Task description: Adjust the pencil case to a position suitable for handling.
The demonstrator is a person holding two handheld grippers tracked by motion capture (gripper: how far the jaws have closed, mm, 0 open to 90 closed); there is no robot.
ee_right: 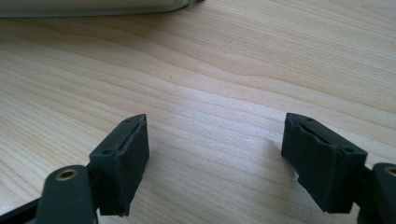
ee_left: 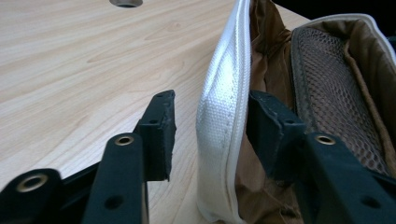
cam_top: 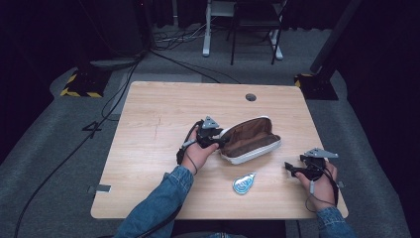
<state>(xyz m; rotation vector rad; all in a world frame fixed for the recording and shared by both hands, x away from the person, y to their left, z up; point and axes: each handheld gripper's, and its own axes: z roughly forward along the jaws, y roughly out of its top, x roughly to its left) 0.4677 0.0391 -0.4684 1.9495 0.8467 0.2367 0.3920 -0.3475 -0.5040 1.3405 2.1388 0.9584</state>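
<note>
On the wooden table (cam_top: 158,114), my left gripper (ee_left: 210,126) straddles, jaws apart, the white brown-lined pouch's (cam_top: 250,140) wall; next I should squeeze. My right gripper (ee_right: 215,158) waits wide open, empty.

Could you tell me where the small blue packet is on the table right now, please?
In the high view the blue packet lies flat near the table's front edge, just in front of the open pouch, between the two hands and nearer the right gripper.
</note>
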